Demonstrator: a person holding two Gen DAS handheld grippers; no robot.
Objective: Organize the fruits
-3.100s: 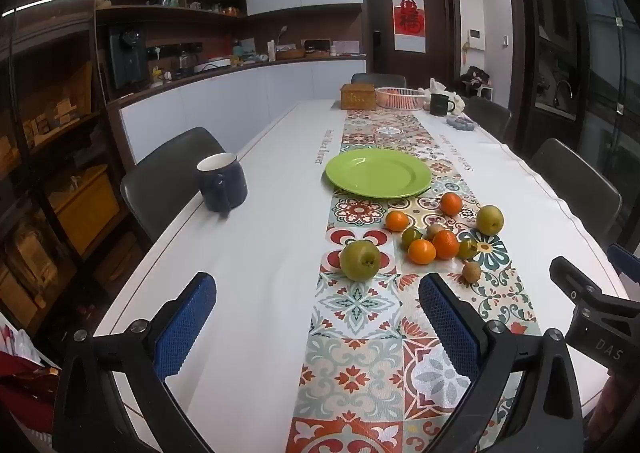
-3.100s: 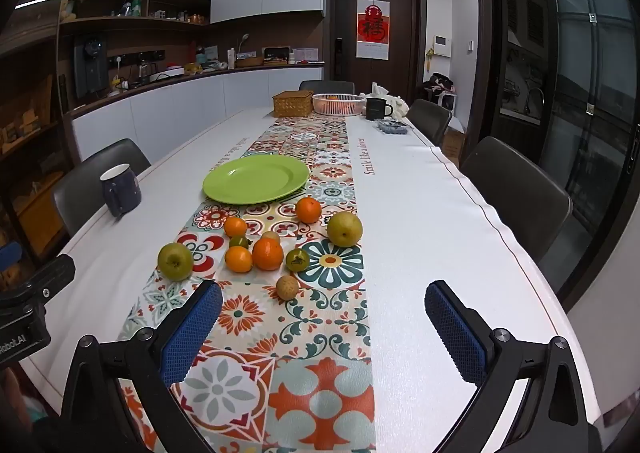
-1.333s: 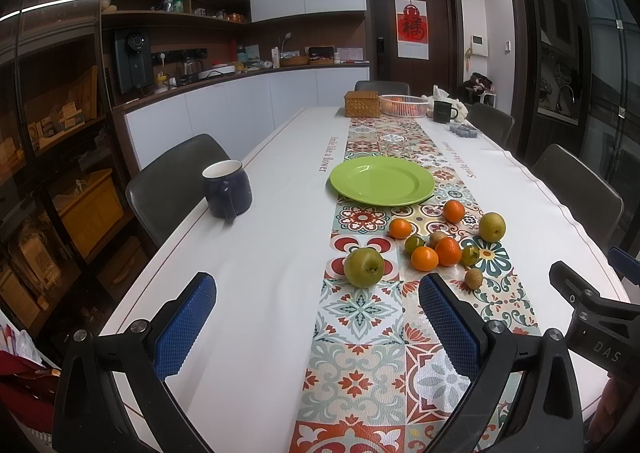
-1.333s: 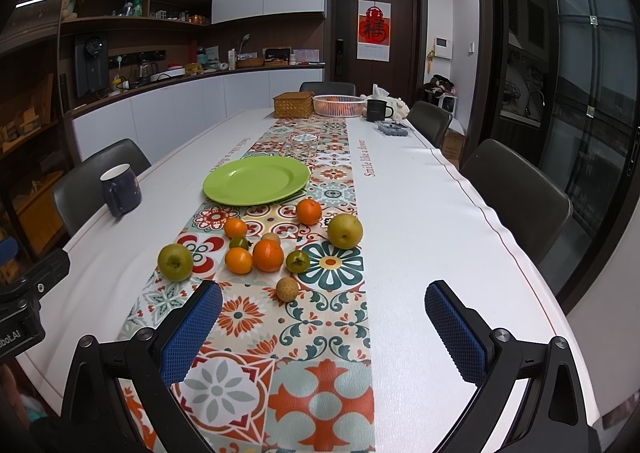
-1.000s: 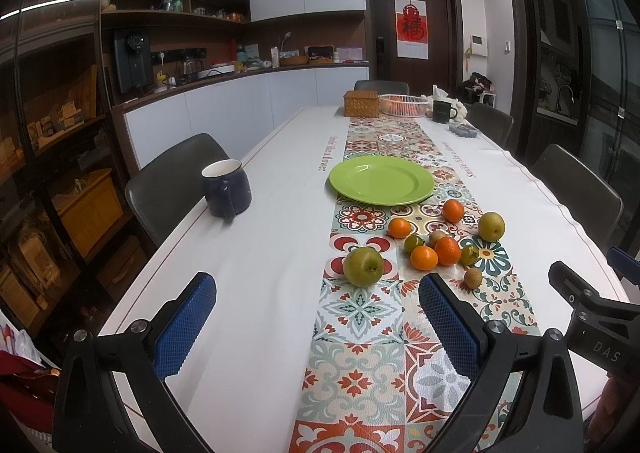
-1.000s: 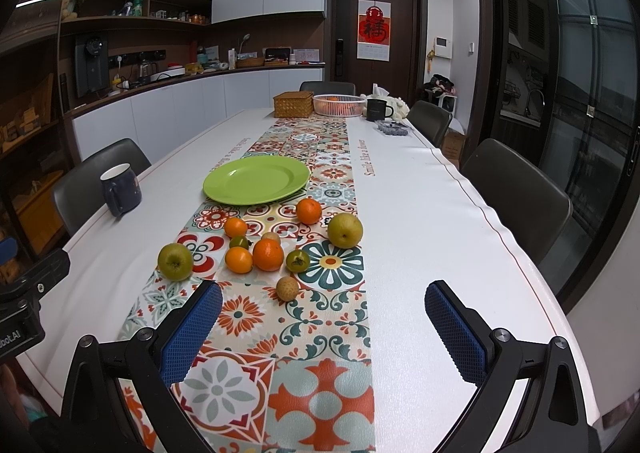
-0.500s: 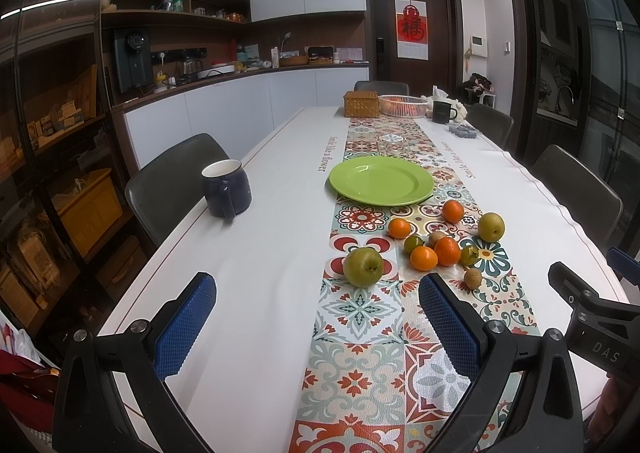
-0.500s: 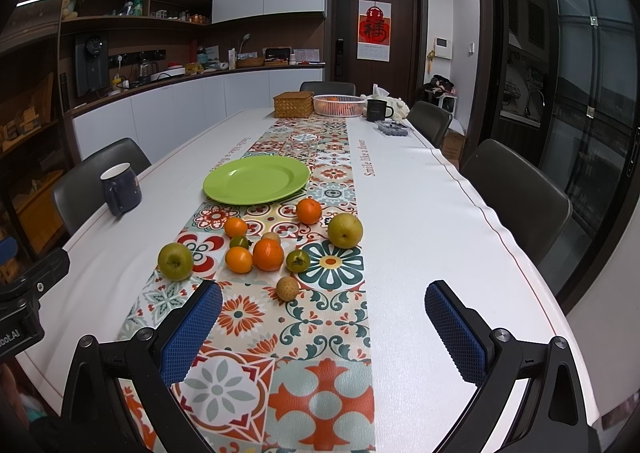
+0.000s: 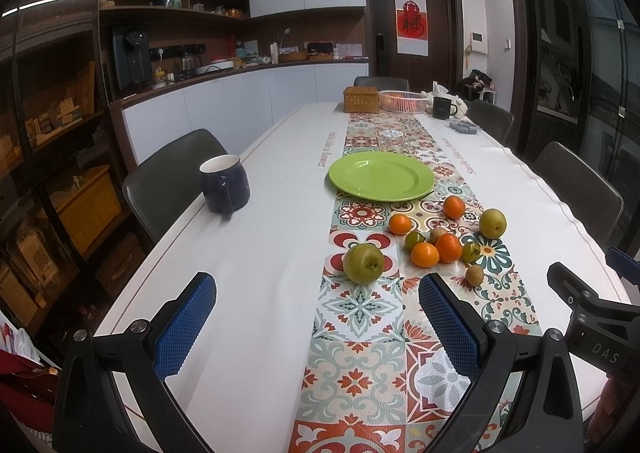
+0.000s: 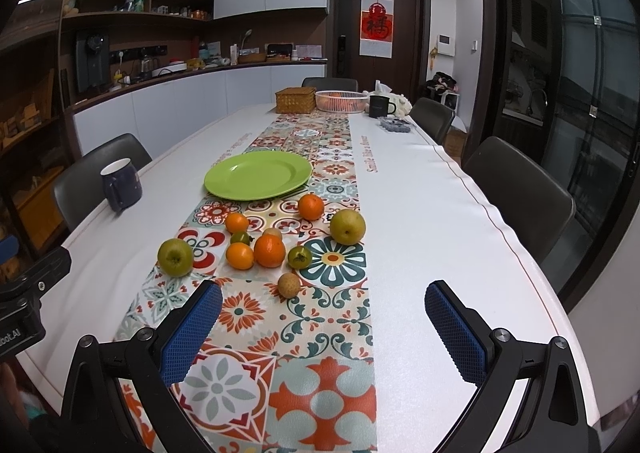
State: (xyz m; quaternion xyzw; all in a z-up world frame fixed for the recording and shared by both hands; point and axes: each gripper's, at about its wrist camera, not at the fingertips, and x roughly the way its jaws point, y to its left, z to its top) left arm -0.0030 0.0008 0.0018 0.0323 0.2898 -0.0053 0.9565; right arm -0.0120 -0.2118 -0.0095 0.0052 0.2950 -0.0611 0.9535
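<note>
An empty green plate (image 9: 381, 176) (image 10: 258, 174) lies on the patterned runner mid-table. In front of it lie loose fruits: several oranges (image 9: 425, 254) (image 10: 269, 250), a green pear (image 9: 363, 263) (image 10: 175, 257), a yellow pear (image 9: 492, 223) (image 10: 347, 226), two small green fruits (image 10: 300, 257) and a small brown fruit (image 9: 474, 275) (image 10: 289, 285). My left gripper (image 9: 316, 313) is open and empty, above the near table, short of the green pear. My right gripper (image 10: 322, 319) is open and empty, short of the brown fruit.
A dark blue mug (image 9: 224, 189) (image 10: 121, 184) stands near the table's left edge. At the far end stand a wicker box (image 9: 361, 99), a white basket (image 9: 403, 100) and a dark mug (image 9: 443, 108). Grey chairs (image 10: 520, 189) line both sides.
Both grippers stay almost still. The left view has shifted very slightly since three seconds ago. No fruit has moved.
</note>
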